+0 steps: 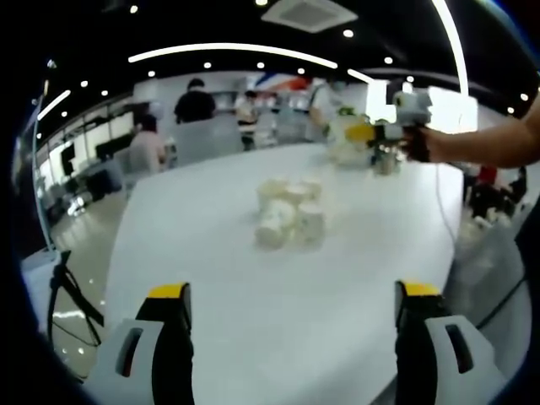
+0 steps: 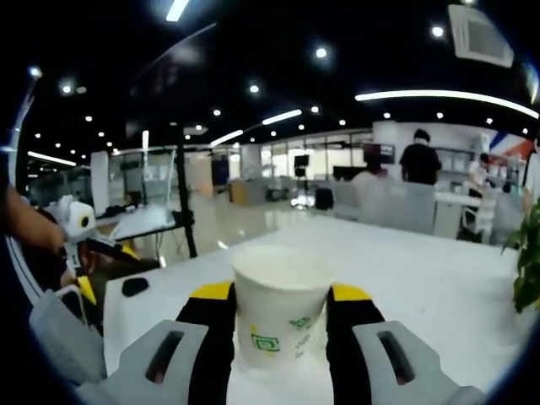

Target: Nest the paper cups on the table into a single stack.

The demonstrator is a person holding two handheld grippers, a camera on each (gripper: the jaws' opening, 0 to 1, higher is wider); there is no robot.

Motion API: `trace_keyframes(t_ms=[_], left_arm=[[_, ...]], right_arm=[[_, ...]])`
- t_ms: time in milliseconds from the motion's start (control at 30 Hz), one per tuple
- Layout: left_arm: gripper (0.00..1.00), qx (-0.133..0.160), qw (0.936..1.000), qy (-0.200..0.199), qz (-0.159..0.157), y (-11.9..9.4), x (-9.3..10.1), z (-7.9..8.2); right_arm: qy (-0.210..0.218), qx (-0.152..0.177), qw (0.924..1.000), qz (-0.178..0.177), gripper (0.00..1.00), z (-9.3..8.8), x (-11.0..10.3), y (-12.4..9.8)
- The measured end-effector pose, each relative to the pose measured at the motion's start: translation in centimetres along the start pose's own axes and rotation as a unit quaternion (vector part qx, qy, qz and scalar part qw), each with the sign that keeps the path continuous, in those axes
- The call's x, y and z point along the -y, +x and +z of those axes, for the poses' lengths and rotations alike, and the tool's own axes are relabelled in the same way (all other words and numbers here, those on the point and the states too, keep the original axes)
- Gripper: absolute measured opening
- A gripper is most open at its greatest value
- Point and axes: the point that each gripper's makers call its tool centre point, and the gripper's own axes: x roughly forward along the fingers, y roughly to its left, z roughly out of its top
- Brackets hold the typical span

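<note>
A cluster of several white paper cups [image 1: 289,213] sits in the middle of the white table [image 1: 253,295], some upright and at least one on its side. My left gripper [image 1: 291,316] is open, its yellow-tipped jaws wide apart well short of the cluster. My right gripper [image 2: 279,308] is shut on an upright white paper cup [image 2: 280,305] with a green logo, held above the table [image 2: 439,287]. In the left gripper view, the right gripper [image 1: 396,126] is held by a hand at the table's far right, with its cup [image 1: 386,157] blurred below it.
People sit and stand at desks beyond the table's far edge [image 1: 196,105]. A tripod [image 1: 67,287] stands on the floor at the left of the table. A green plant [image 2: 527,253] rises at the right. A dark small object [image 2: 135,286] lies near the table's left edge.
</note>
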Motion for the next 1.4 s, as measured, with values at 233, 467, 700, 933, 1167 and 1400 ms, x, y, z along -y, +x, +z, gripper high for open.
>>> trace_keyframes(t_ms=[233,467,700,933,1167,1400], left_arm=[[1.0,-0.003,1.0,0.007,-0.004,0.1,0.2,0.0],[1.0,0.004,1.0,0.007,-0.001,0.2,-0.3,0.6],[1.0,0.011,0.9998,0.013,-0.005,0.6,0.0,1.1],[1.0,0.017,0.9993,0.03,-0.013,1.8,0.1,2.3],[1.0,0.02,0.9989,0.039,-0.017,2.2,0.4,2.8],[1.0,0.022,0.9991,0.032,-0.014,2.0,0.3,2.5]], right_arm=[[-0.01,0.005,0.9997,0.023,0.39,0.2,-1.8,-0.3],[-0.025,0.007,0.9988,0.042,0.38,0.7,-3.3,-0.7],[-0.022,0.012,0.9984,0.051,0.38,0.9,-4.3,-0.9],[-0.028,0.014,0.9978,0.059,0.38,0.7,-5.6,-1.0],[-0.03,0.016,0.9972,0.067,0.38,0.3,-6.6,-1.4],[-0.032,0.028,0.9956,0.083,0.38,0.3,-8.0,-2.0]])
